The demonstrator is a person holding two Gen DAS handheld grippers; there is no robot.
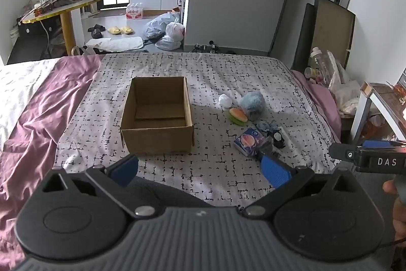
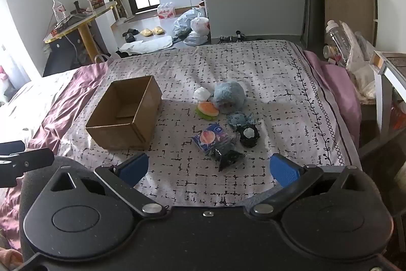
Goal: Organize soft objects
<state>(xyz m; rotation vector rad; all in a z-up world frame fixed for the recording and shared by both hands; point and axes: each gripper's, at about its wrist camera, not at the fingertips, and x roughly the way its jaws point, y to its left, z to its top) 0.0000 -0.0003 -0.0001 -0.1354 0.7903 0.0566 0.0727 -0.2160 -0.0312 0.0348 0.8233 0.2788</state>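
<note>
An open, empty cardboard box (image 1: 157, 116) (image 2: 124, 114) stands on the patterned bedspread. To its right lie a fluffy blue plush (image 1: 253, 102) (image 2: 228, 97), a white ball (image 1: 225, 100) (image 2: 202, 94), an orange-and-green burger toy (image 1: 238, 115) (image 2: 207, 109), a small blue plush (image 2: 238, 118), a black round plush (image 2: 248, 135), a blue tissue pack (image 1: 247, 141) (image 2: 210, 137) and a dark wrapped item (image 2: 229, 156). My left gripper (image 1: 200, 170) hangs open in front of the box, nothing between its fingers. My right gripper (image 2: 209, 169) hangs open just short of the dark item.
The bedspread (image 1: 228, 73) covers a bed with a purple sheet (image 1: 50, 106) at the left. A bedside table (image 2: 388, 65) with bottles and bags stands at the right. Beyond the bed lie plastic bags (image 1: 167, 29), slippers and a round table (image 1: 66, 4).
</note>
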